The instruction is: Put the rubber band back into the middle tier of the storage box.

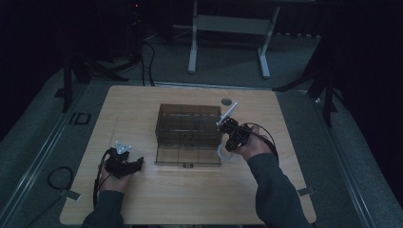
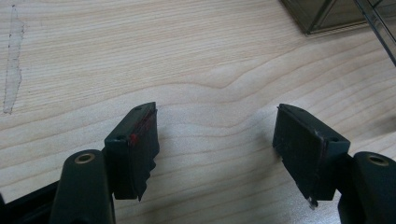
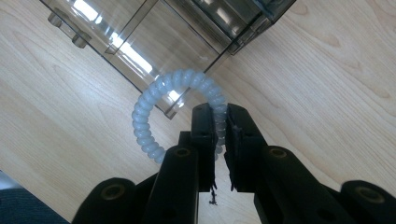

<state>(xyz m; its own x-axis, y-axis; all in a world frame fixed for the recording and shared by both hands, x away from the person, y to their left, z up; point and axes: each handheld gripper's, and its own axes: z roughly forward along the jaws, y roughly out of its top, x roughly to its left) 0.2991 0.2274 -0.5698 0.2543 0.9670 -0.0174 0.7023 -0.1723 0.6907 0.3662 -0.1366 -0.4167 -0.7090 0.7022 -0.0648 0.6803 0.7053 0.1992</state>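
Spiral hair tie (image 3: 180,100): hanging at the organizer box (image 1: 188,124)'s front right corner, over its open drawer (image 1: 188,156).
Right gripper (image 3: 220,128): pinching the tie's coil.
Left gripper (image 2: 215,140): spread, idling left of box.
Tip: I'd be centring the tie over one compartment before releasing.

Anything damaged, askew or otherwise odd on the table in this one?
Little stands out. A pale streak like tape residue marks the table in the left gripper view. The smoky box has its front flap folded flat, seemingly on purpose. The right gripper pinches a coiled hair tie; the left gripper rests open.
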